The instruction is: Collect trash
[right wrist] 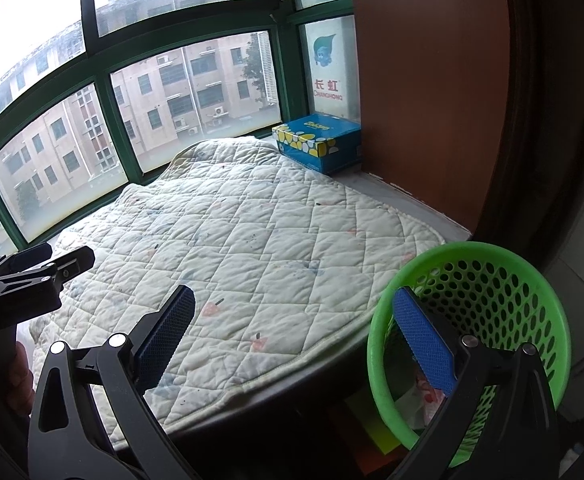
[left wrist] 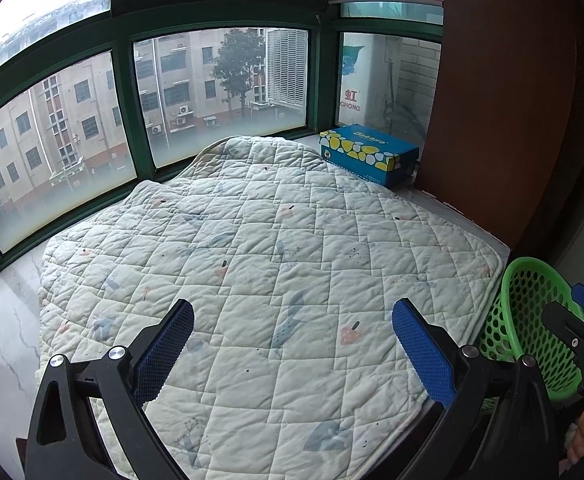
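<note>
Trash, pale crumpled scraps with pink print (right wrist: 426, 394), lies low in the round green perforated plastic basket (right wrist: 532, 280) beside the window ledge.

The right gripper (right wrist: 296, 338) hangs with its blue-padded fingers apart and empty, one finger (right wrist: 422, 338) over the basket's near rim; the left gripper (left wrist: 292, 350) is likewise spread and empty above the cream quilted mat (left wrist: 251, 248) that covers the ledge. The mat shows only its printed pattern and small dark specks; whether any is litter cannot be told. The basket stands off the ledge's edge, so a finger catching its rim would likely tip it and spill the scraps. At the far corner, against the brown wooden panel (right wrist: 432, 100), sits a closed blue cardboard box with yellow and white spots (right wrist: 318, 142), contents unseen.
</note>
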The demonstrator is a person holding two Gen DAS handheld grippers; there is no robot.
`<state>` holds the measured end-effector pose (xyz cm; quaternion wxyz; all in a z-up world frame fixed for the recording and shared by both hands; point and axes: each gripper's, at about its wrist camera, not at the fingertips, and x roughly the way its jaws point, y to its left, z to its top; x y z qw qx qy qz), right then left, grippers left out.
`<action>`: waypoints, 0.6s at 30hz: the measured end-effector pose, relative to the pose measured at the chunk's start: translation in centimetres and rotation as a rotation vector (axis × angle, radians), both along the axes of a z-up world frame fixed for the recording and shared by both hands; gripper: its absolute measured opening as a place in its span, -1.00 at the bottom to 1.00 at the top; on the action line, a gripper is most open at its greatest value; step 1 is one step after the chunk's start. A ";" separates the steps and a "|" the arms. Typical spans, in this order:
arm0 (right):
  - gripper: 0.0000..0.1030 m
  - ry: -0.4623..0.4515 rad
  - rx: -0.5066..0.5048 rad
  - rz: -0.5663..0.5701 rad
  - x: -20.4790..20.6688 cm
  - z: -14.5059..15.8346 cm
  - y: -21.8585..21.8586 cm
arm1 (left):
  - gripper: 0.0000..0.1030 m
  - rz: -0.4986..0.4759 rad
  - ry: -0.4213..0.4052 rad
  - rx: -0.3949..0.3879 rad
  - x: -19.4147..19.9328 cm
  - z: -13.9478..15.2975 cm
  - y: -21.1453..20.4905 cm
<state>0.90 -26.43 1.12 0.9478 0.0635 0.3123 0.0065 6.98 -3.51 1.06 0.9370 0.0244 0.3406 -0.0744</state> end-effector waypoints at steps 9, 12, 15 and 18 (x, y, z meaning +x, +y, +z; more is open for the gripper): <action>0.91 0.001 0.004 -0.001 0.0 0.0 -0.1 | 0.86 -0.005 -0.004 0.006 -0.1 -0.1 -0.3; 0.91 0.001 0.003 -0.001 0.1 0.0 -0.1 | 0.86 -0.005 -0.005 0.006 -0.1 0.0 -0.3; 0.91 0.001 0.006 0.001 0.0 0.0 -0.1 | 0.86 -0.004 -0.004 0.004 -0.1 0.0 -0.3; 0.91 0.001 0.006 0.000 0.0 0.0 -0.1 | 0.86 -0.005 -0.004 0.005 -0.1 0.0 -0.4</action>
